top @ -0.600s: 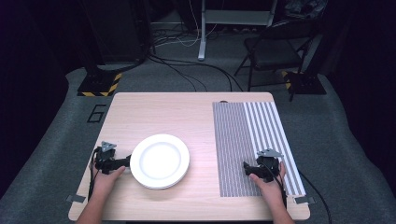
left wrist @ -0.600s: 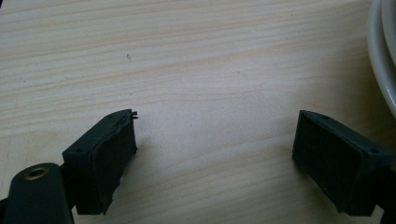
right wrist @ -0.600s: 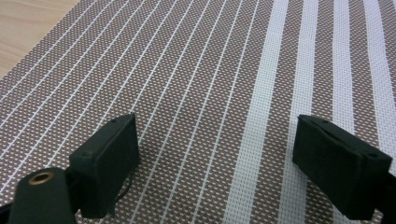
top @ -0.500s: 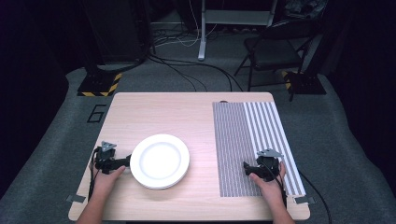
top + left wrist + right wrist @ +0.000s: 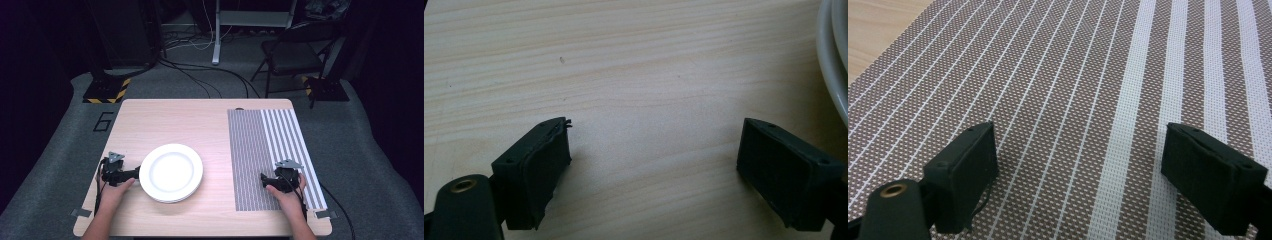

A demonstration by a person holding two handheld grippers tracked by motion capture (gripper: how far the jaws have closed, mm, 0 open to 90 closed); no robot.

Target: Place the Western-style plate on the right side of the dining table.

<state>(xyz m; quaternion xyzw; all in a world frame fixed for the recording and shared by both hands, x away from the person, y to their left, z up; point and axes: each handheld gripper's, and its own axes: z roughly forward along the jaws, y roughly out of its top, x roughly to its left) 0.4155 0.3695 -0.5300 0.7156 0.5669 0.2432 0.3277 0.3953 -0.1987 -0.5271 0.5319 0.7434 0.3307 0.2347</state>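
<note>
left gripper [image 5: 134,174]: I had it low at the near left of the table [image 5: 200,120], jaws spread wide, nothing between them; in the left gripper view [image 5: 654,165] bare wood lay between the pads.
right gripper [image 5: 263,180]: I had it resting on the near end of the striped placemat [image 5: 260,145], jaws spread, empty; in the right gripper view [image 5: 1080,170] just mat weave lay between them.
plate [image 5: 171,172]: white, near left of centre on bare wood, well apart from the mat; my left gripper's tips were just beside its left rim, touching or not I couldn't tell. Its rim curved in at the right edge of the left gripper view [image 5: 831,65].
step: I judged this as the approach to the plate, grasp not yet made.
next move: likely calls for getting one jaw under the rim and one over, then closing; a shallow rim may slip.
placemat: brown with white stripes, right side of the table, nothing else on it.
writing: a "6" [image 5: 102,121] marked on the floor just off the table's far left corner; no brands readable.
far: yellow-black hazard tape [image 5: 107,92], folding chair [image 5: 292,55], cables on the floor.
</note>
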